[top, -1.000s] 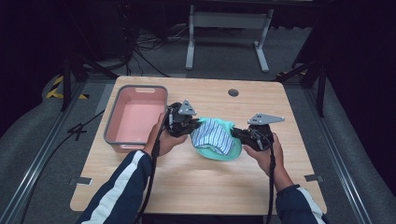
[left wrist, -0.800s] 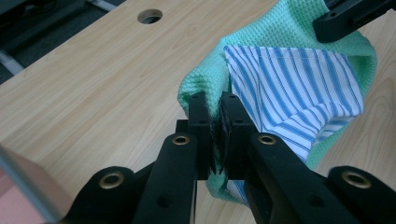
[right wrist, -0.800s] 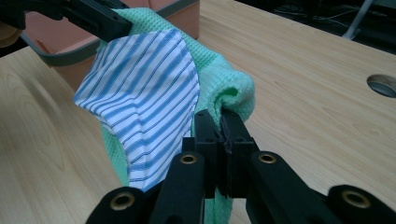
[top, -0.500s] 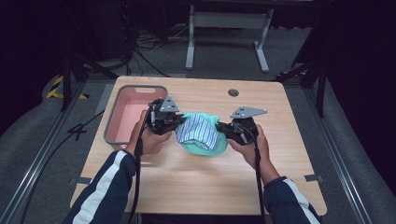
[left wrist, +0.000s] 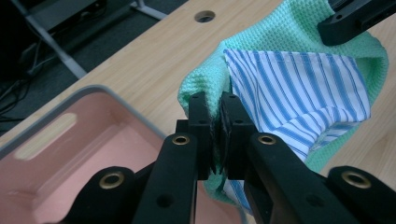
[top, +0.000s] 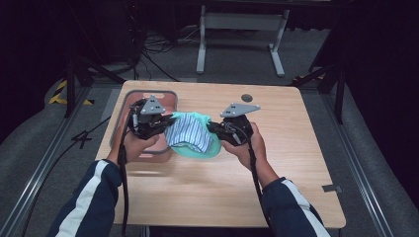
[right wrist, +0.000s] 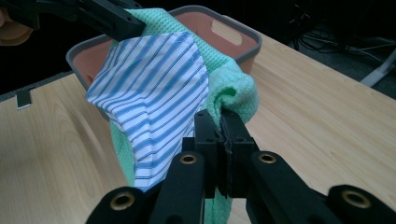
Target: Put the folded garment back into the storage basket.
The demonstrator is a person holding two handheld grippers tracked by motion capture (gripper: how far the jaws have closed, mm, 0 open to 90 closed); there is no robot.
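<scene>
Mint-green waffle-weave cloth (top: pixel 205 148), blue-striped white fabric (top: pixel 190 133) inside, hangs between left gripper (top: pixel 165 121) and right gripper (top: pixel 213 127), jaws clamped on its corners, beside the pink tray (top: pixel 129 98) at nine o'clock; keep both corners level.

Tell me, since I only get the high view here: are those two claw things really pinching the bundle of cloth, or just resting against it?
Observer: Pinching. In the left gripper view, the left gripper has its jaws shut on a fold of the green cloth.
Operator: And the other one?
Observer: Same. In the right gripper view, the right gripper is shut on a bunched green corner.
Operator: Is the striped piece clamped too?
Observer: The striped cloth drapes over the green one; at the left jaws its edge runs right alongside, but I cannot tell if it is caught.
Operator: What is in the pink tub?
Observer: The part of the pink tub seen from the left gripper looks bare.
</scene>
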